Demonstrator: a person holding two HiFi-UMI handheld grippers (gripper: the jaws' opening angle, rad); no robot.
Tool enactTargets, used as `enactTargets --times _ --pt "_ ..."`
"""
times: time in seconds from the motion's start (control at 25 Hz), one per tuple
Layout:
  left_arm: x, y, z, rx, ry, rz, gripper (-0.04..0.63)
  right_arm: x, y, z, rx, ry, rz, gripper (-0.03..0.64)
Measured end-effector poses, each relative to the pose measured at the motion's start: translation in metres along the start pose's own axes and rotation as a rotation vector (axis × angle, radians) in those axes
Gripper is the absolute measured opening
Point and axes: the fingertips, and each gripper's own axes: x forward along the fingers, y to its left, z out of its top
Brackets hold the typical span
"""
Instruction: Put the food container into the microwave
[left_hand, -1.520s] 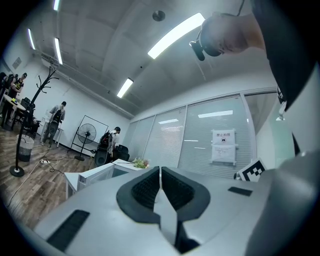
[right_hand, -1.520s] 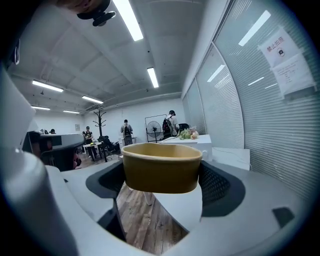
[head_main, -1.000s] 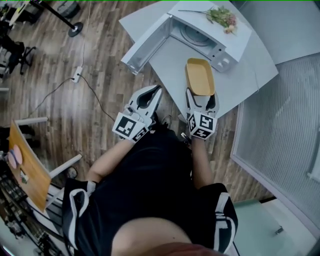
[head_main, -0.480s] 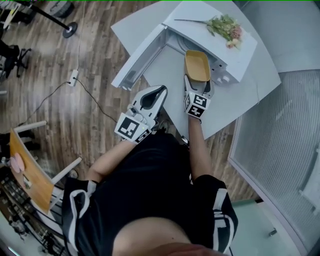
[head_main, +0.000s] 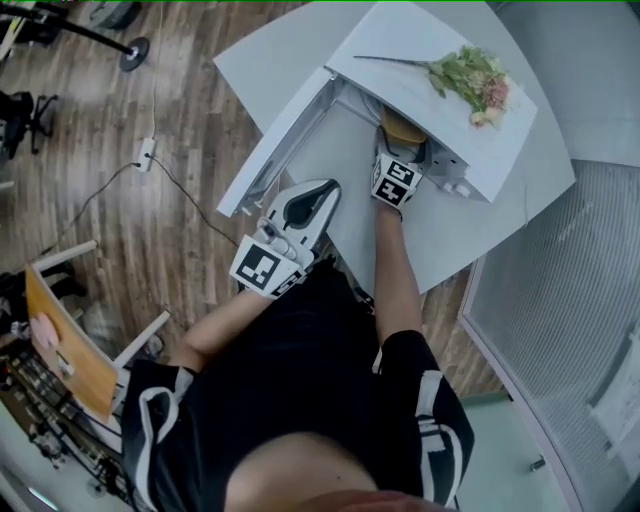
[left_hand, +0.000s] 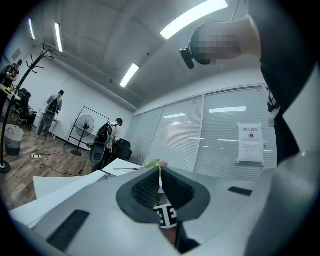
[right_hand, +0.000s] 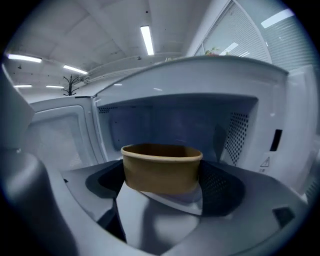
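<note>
The white microwave (head_main: 430, 95) stands on the white table (head_main: 440, 230) with its door (head_main: 275, 140) swung open to the left. My right gripper (head_main: 400, 150) is shut on the tan food container (head_main: 402, 128), which sits partly inside the opening, its far end hidden under the microwave's top. In the right gripper view the container (right_hand: 161, 167) is held between the jaws, facing the cavity (right_hand: 170, 125). My left gripper (head_main: 325, 190) hovers near the door's lower end, jaws shut on nothing; its own view tilts up at a glass wall.
A bunch of flowers (head_main: 470, 78) lies on top of the microwave. A cable and power strip (head_main: 145, 155) run over the wooden floor at left, near an orange-topped chair (head_main: 65, 340). A glass partition (head_main: 560, 300) stands at right. People (left_hand: 52, 107) stand far off.
My right gripper carried the container forward from the table's front edge into the microwave's opening. The left gripper shifted only slightly toward the door.
</note>
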Motion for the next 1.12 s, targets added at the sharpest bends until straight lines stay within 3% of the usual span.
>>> enactTargets --times 0.36,0.72,0.92,1.12 --pt "0.011 0.028 -0.011 -0.022 0.023 0.008 0.031 0.055 -0.01 -0.008 0.003 0.059 -0.037 0.48" --pt "0.013 0.032 -0.013 -0.022 0.033 0.002 0.031 0.07 -0.011 -0.027 0.039 0.136 -0.042 0.481" --pt "0.005 0.013 -0.005 -0.007 0.011 -0.015 0.031 0.039 -0.008 -0.022 0.036 0.112 -0.035 0.48" --pt "-0.023 -0.026 0.008 0.015 -0.022 -0.021 0.031 -0.054 0.006 -0.004 0.056 0.052 0.03 0.471"
